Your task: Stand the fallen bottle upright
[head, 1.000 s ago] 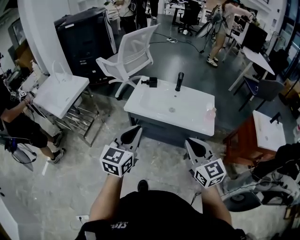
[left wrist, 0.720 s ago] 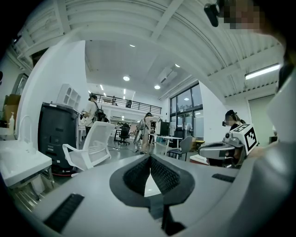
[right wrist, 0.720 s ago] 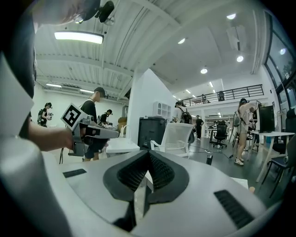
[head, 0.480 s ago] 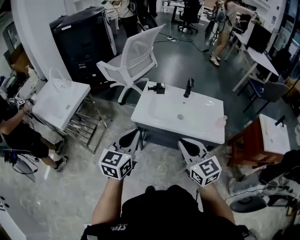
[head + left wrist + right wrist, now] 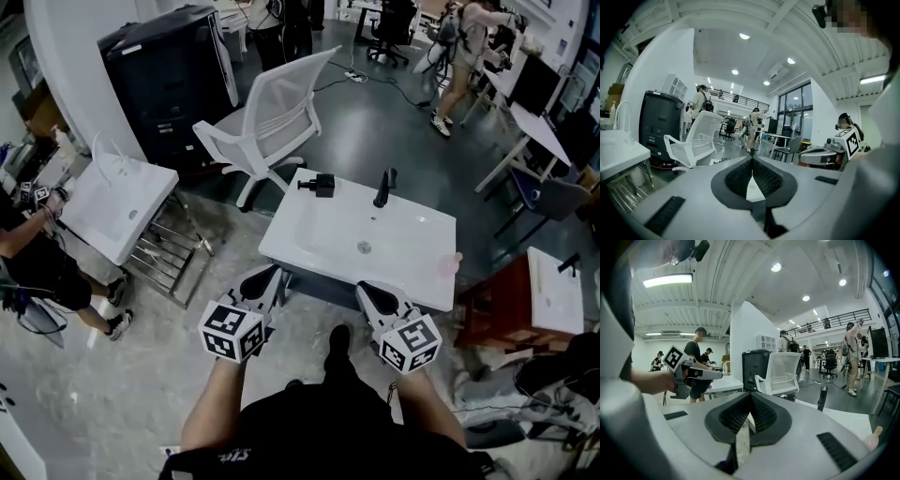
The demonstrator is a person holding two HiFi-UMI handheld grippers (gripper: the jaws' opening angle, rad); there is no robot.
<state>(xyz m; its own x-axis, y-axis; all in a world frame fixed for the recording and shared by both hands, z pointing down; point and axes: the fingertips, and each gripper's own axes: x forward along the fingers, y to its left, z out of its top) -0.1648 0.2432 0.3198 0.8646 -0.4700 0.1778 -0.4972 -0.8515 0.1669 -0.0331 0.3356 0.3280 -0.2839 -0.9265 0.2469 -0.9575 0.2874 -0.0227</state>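
Left tool [image 5: 268,276] and right tool [image 5: 367,290]: both clenched, empty. Pink bottle [image 5: 449,265] at the right edge of the washbasin [image 5: 319,234]: probably light and slippery; grasp mid-body.

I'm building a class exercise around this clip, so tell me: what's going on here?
A person holds a two-jaw gripper in each hand, facing a white washbasin. The left gripper and right gripper are both shut and empty, short of the washbasin. A small pink bottle, apparently on its side, sits untouched at the washbasin's right edge; a black tap stands at the back.
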